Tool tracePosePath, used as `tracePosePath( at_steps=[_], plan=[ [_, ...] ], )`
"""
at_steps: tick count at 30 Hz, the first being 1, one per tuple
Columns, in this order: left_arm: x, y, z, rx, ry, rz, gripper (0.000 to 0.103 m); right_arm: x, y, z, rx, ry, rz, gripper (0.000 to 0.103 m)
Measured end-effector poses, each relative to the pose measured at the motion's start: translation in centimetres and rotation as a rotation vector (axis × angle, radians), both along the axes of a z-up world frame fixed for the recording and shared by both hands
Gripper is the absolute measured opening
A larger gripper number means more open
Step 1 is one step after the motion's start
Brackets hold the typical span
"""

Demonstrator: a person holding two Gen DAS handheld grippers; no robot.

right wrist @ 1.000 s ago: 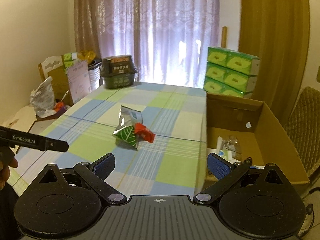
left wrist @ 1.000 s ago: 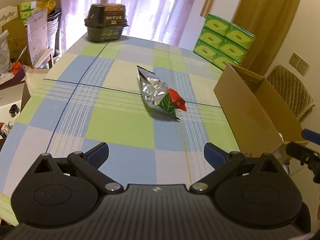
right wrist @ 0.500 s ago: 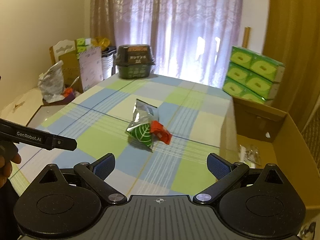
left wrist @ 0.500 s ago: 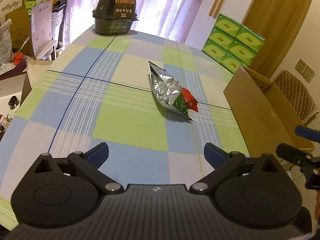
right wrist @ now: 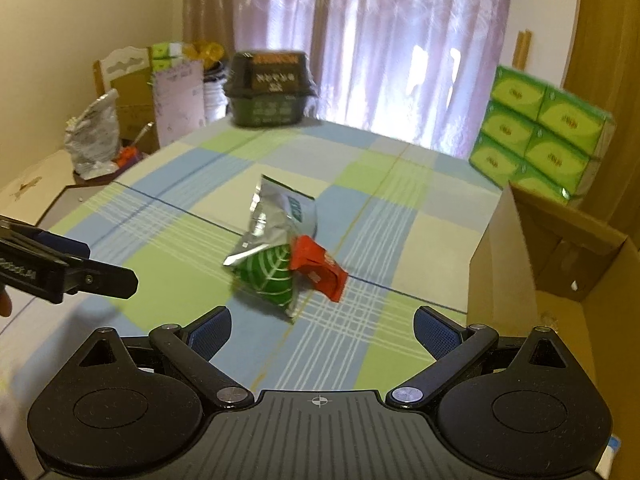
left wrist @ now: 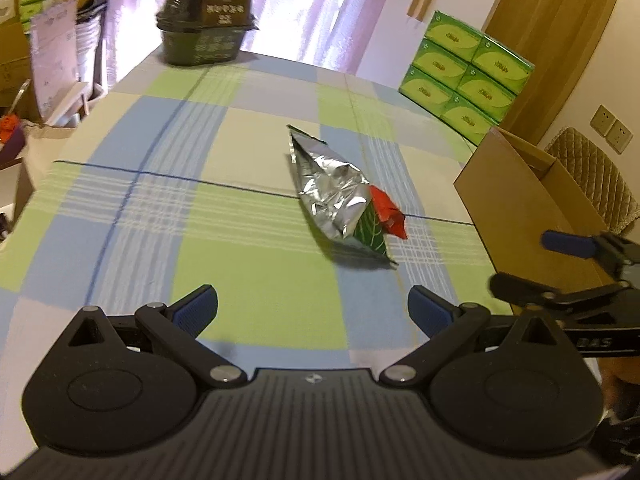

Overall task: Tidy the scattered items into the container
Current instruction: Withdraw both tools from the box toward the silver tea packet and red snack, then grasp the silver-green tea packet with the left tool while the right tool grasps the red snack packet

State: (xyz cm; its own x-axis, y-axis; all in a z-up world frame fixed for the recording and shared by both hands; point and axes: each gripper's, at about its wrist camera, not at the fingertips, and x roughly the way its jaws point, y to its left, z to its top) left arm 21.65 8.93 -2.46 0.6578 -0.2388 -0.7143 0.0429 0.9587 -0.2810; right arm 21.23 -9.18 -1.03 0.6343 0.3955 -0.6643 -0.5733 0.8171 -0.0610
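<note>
Both the left tool (left wrist: 313,307) and the right tool (right wrist: 322,328) hover with fingers spread apart, empty. Ahead, a crumpled foil snack bag (left wrist: 340,196) lies mid-tabletop (left wrist: 160,208) touching a red wrapper (left wrist: 387,213), near the cardboard box (left wrist: 516,184).

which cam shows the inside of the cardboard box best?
Right wrist. It looks past the cardboard box near wall onto the inner far wall and some of the floor. The left wrist view shows mostly the box outer side and top rim; the interior is hidden.
</note>
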Motion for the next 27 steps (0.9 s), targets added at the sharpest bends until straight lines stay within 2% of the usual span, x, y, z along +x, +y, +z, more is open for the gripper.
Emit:
tracePosePath(
  at_steps=[4, 9, 17, 21, 22, 24, 25, 27],
  plan=[
    [2.8, -1.3, -1.3, -0.013, 0.017, -0.023, 0.097, 2.0, 0.1, -1.5, -0.005, 0.027, -0.014, 0.102],
    [6.0, -2.3, -2.9, -0.061, 0.042, -0.031, 0.084, 3.1, 0.0, -3.3, -0.015, 0.062, -0.014, 0.102],
    [10.1, -2.6, -5.0, -0.087, 0.069, -0.015, 0.081, 3.6, -0.3, -5.4, -0.009, 0.106, -0.016, 0.102],
    [11.4, -2.9, -5.9, -0.076, 0.087, -0.031, 0.079, 3.9, -0.1, -6.0, -0.005, 0.119, -0.020, 0.102],
    [11.6, -3.0, -6.1, -0.076, 0.093, -0.036, 0.077, 4.0, 0.0, -6.0, -0.004, 0.120, -0.022, 0.102],
    [12.0, -3.1, -6.4, -0.068, 0.100, -0.039, 0.057, 4.2, 0.1, -6.2, 0.000, 0.124, -0.025, 0.102],
    [12.0, -3.0, -6.5, -0.069, 0.099, -0.040, 0.055, 4.3, 0.2, -6.3, 0.000, 0.125, -0.025, 0.102],
    [12.0, -2.7, -6.5, -0.096, 0.100, -0.047, 0.044, 4.5, 0.4, -6.4, -0.002, 0.126, -0.021, 0.102]
  ],
)
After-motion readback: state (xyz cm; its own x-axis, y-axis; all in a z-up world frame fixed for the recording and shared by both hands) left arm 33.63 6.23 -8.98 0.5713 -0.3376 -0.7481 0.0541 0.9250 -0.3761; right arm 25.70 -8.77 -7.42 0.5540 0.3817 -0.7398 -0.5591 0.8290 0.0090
